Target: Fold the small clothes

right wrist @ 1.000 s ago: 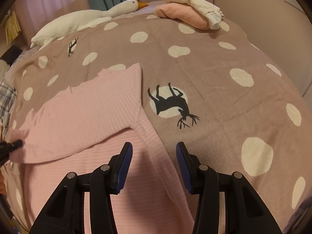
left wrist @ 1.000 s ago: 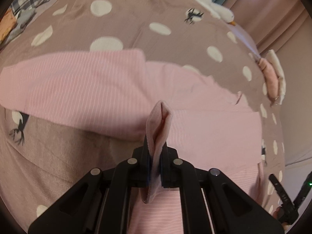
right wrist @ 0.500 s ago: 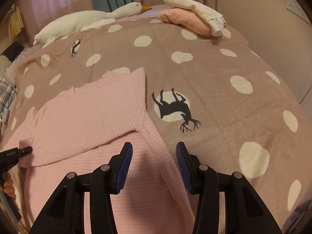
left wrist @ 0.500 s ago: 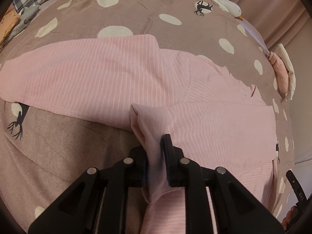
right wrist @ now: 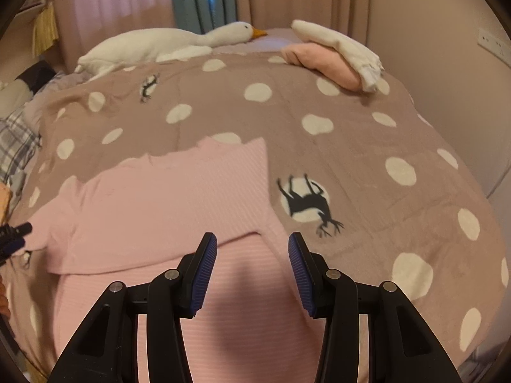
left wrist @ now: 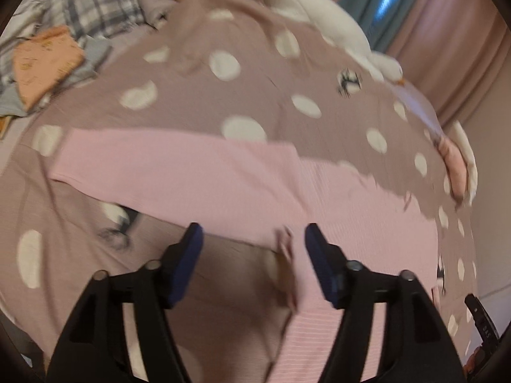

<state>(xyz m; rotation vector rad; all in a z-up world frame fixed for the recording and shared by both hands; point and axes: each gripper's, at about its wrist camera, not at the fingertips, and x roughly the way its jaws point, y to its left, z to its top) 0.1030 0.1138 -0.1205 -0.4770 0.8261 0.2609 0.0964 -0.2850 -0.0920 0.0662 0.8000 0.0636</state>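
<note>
A bed under a mauve blanket with cream spots (right wrist: 367, 166) fills the room. Behind it hang pink curtains (right wrist: 105, 6) around a teal curtain (right wrist: 198, 0); a plain beige wall (right wrist: 447, 63) carries a white socket (right wrist: 493, 46).

Shirt (right wrist: 166, 204) on blanket (right wrist: 367, 166); goose (right wrist: 159, 46) behind, folded stack (right wrist: 335, 57) far R

Your left gripper (left wrist: 252, 245): matte black angular arms with triangular cut-outs, silver round screw heads at the joints, dark blue pads (left wrist: 191, 255) on the inner finger faces. Your right gripper (right wrist: 252, 271): same black frame, same silver screws, blue pads (right wrist: 204, 274) finely ribbed. Both sets blunt-tipped, wedge-shaped.
</note>
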